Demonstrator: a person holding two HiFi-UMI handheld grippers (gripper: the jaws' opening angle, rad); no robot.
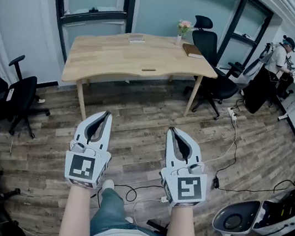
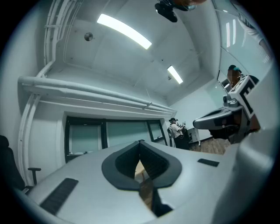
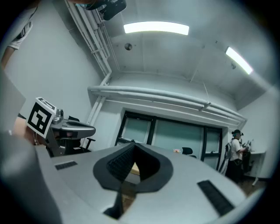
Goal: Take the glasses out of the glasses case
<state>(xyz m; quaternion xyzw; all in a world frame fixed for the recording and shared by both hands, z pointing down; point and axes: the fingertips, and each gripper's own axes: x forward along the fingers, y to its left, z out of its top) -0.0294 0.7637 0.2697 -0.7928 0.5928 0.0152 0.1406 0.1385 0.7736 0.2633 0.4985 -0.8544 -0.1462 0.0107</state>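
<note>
Both grippers hang side by side over the wooden floor, well short of the wooden table (image 1: 107, 55). My left gripper (image 1: 105, 114) has its jaws closed tip to tip with nothing between them, as the left gripper view (image 2: 140, 142) also shows. My right gripper (image 1: 172, 130) looks the same, shut and empty (image 3: 133, 144). On the table lie a small dark oblong thing (image 1: 149, 69), a pale flat thing (image 1: 136, 39) and a brown book (image 1: 192, 50). I cannot tell which of them is the glasses case. No glasses are visible.
A flower vase (image 1: 183, 28) stands at the table's far edge. Black office chairs stand at the left (image 1: 14, 95) and behind the table (image 1: 213, 58). A person (image 1: 280, 58) works at the back right. Cables (image 1: 230, 156) and a white machine (image 1: 243, 217) lie on the floor.
</note>
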